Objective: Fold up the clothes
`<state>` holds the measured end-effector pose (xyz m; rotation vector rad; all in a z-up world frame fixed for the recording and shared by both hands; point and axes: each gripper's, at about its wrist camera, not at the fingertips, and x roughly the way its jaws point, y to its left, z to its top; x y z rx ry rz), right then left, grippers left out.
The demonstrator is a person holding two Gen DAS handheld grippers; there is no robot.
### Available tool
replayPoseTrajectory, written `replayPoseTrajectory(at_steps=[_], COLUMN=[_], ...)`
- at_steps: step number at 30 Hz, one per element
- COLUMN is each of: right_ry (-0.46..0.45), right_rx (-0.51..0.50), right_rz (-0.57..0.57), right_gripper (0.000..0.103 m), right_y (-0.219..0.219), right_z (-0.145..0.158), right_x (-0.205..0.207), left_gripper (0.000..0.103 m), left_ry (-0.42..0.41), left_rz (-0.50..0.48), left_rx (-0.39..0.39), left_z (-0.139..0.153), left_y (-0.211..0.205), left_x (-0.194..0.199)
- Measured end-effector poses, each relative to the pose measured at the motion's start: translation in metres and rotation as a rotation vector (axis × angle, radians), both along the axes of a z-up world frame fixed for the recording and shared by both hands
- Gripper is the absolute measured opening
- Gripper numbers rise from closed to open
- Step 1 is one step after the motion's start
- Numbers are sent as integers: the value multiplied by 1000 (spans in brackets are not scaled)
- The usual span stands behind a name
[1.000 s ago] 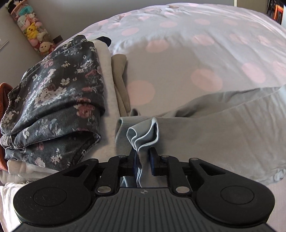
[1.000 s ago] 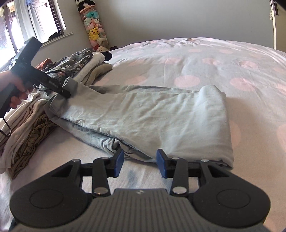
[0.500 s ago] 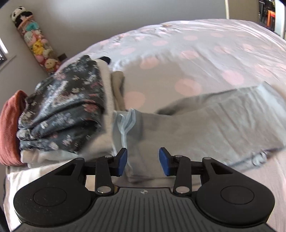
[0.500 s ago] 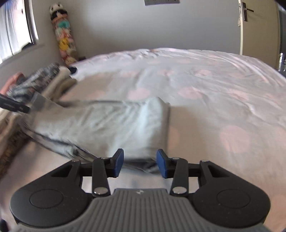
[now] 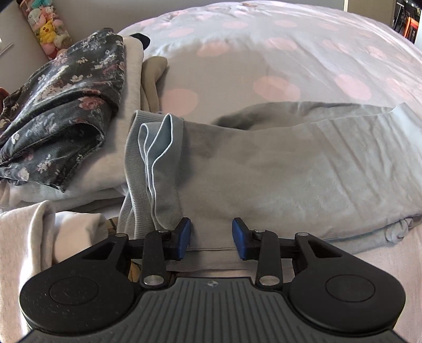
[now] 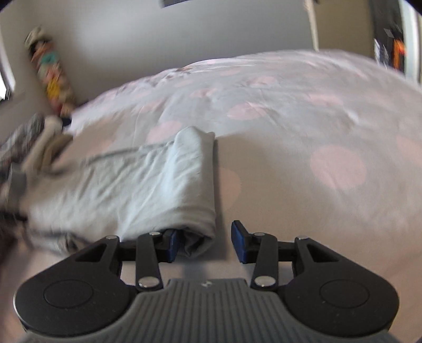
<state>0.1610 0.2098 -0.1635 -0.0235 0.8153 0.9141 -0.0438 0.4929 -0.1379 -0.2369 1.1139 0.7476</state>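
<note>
A pale grey-blue garment (image 5: 263, 168) lies folded lengthways across the spotted bed cover (image 5: 290, 52), its ribbed hem (image 5: 147, 147) bunched at the left end. My left gripper (image 5: 211, 238) hovers at the garment's near edge, the jaws closing with that edge lying between them, the pads not pressing on it. In the right wrist view the same garment (image 6: 147, 182) ends in a folded corner. That corner sits between the pads of my right gripper (image 6: 204, 244), close to the left pad, and the jaws stand open around it.
A stack of folded clothes topped by a dark floral piece (image 5: 60, 105) sits left of the garment, with white (image 5: 132, 68) and beige (image 5: 153, 76) items beside it. Loose white cloth (image 5: 31, 232) lies at the near left. Plush toys (image 5: 47, 23) hang in the wall corner.
My left gripper let go of the bunched hem, opened, and dropped back to the garment's near edge. The right gripper swung over to the garment's right end and rolled.
</note>
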Motion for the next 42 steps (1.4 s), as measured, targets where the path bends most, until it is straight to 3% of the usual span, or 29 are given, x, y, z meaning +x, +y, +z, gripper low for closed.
replayPoseTrajectory(at_steps=[3,4,6,7,10,15,27,35,40,42], right_ry=[-54,-89,-112,-124,-153,-122,-98,3,49,94], right_rx=[-11,-23,-38,-45,-65,-84,-176,-245,-251,-222], right_rz=[-11,-13,-23,-28,-41,-20,68,162,166,153], right_gripper=[44,41,22,20,20,20,21,36,37,45], right_y=[6,7,4,2,-3,-16,-31,-65,-79,-69], right_z=[-5,-6,-6,-7,-7,-4,9,22,48,63], right_x=[-10,-14,-15,-15,-16,-15,-35,-45,-12,8], left_gripper=[31,31,31,31,31,31,31,31,31,31], left_ry=[20,26,32,33,30,35,45,53,60,62], left_rz=[9,12,20,22,26,26,-25,-50,-61,-61], left_rx=[1,0,-9,-14,-34,-43,-61,-50,-63,-62], left_z=[-6,-7,-8,-9,-10,-11,-8,-9,-8,-8], left_y=[0,0,1,2,6,7,6,2,5,10], left_x=[4,5,6,6,4,3,-8,-13,-13,-12])
